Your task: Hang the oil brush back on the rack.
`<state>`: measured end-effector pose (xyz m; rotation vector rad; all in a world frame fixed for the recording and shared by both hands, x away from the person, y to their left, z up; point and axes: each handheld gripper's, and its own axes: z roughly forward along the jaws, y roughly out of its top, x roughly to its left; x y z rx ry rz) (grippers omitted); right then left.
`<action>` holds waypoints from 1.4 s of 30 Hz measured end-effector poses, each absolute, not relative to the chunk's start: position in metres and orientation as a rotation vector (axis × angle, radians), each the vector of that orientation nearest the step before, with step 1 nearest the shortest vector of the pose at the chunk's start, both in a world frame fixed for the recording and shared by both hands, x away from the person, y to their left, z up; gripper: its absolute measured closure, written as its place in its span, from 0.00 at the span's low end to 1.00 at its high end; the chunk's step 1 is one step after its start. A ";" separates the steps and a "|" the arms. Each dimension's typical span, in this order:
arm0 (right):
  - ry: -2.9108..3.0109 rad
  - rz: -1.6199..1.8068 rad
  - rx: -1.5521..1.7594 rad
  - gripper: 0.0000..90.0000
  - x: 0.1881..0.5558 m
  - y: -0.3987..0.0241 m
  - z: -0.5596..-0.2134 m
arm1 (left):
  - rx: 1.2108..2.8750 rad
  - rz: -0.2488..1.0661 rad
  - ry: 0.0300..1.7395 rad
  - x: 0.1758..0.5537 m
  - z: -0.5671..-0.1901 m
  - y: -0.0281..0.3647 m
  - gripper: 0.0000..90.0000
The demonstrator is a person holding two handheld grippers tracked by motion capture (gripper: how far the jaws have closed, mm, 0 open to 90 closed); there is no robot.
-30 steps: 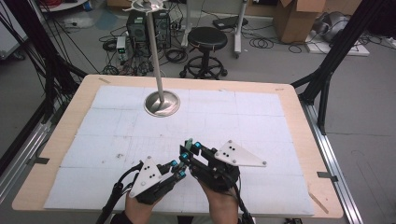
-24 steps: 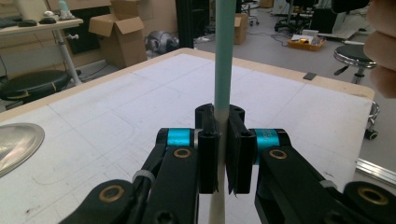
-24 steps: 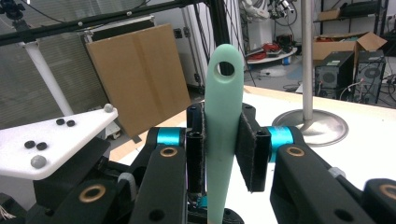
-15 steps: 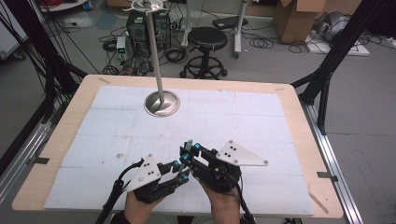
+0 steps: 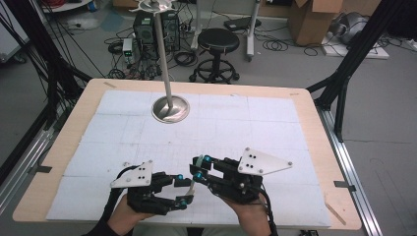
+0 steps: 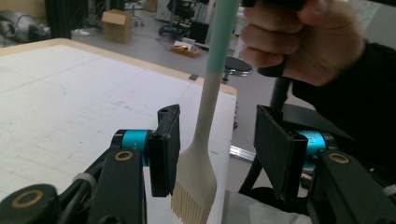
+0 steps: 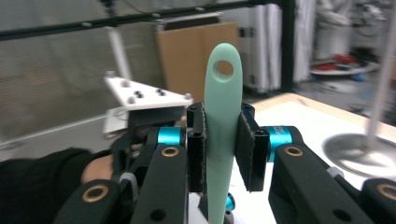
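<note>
A basting brush with a mint-green handle [image 7: 219,93] and a cream bristle head [image 6: 194,182] spans the two grippers near the table's front edge. My right gripper [image 7: 222,116] is shut on the handle, just below its hanging hole. In the left gripper view the brush hangs head down between the pads of my left gripper [image 6: 217,121]. Those jaws have just been opening; the head lies close to the left pad and the right pad stands well clear of it. From above, the left gripper [image 5: 184,189] and right gripper [image 5: 198,168] point at each other, with the brush [image 5: 191,184] a pale sliver between them.
A metal stand with a round base [image 5: 170,109] and a tall pole [image 5: 164,54] rises at the back of the white mat [image 5: 255,128]. The wooden table edge [image 5: 324,142] frames the mat. A black stool [image 5: 218,42] and cables lie on the floor beyond.
The left gripper's jaws have opened off the brush head, and that hand has drawn a little to the left, away from the right gripper. The right gripper has kept still with the handle.
</note>
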<state>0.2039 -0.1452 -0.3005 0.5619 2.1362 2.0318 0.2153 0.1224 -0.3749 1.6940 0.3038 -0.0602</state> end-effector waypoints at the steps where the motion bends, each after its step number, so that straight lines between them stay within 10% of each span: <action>1: 2.154 2.060 0.529 0.84 0.205 -0.147 -0.300 | 1.687 -0.071 0.297 0.215 -0.374 0.124 0.57; 22: 2.332 2.322 0.117 0.84 0.217 -0.144 -0.313 | 1.658 -0.208 0.156 0.210 -0.372 0.119 0.58; 42: 2.335 2.412 0.010 0.84 0.223 -0.139 -0.318 | 1.666 -0.201 0.080 0.205 -0.372 0.118 0.86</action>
